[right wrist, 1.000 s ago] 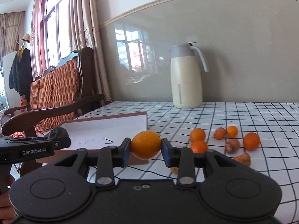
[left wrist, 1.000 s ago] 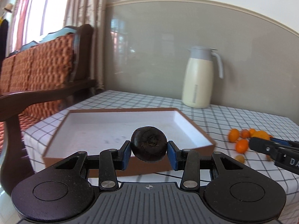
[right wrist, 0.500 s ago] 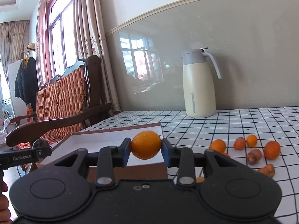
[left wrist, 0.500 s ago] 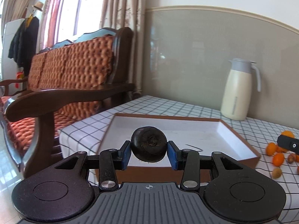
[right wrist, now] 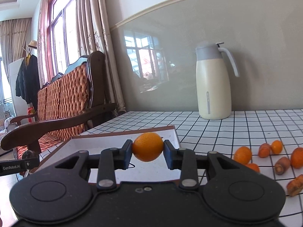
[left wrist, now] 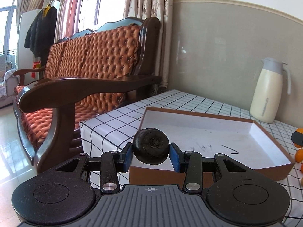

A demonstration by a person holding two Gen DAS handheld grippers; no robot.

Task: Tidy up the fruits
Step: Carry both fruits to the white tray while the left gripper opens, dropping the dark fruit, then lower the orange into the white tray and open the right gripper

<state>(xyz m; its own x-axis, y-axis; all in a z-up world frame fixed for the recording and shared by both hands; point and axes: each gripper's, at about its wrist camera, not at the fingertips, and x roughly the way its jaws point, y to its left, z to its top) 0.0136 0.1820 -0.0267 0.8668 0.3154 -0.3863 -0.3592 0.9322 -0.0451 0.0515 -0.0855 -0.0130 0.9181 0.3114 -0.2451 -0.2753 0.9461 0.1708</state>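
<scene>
You are pinching a dark round fruit (left wrist: 151,146) in your left gripper (left wrist: 151,152), holding it above the near left corner of the brown box (left wrist: 208,174). Your right gripper (right wrist: 147,151) is squeezing an orange (right wrist: 147,146) over the same box's near edge, while loose fruits (right wrist: 243,154) are lying right on the checked tablecloth (right wrist: 227,130).

The left hand-held gripper (left wrist: 151,154) is matte black, with two round discs flanking a ribbed grey plate that bears a small white crosshair mark. Two black link arms, each pinned by a silver screw, run forward to fingers faced with blue pads (left wrist: 128,157). The right hand-held gripper (right wrist: 147,154) has the same black discs, link arms and silver screws, with darker blue pads (right wrist: 167,156) and a smooth black centre plate. White "GenRobot.AI" lettering marks the left unit's side in the right wrist view.
</scene>
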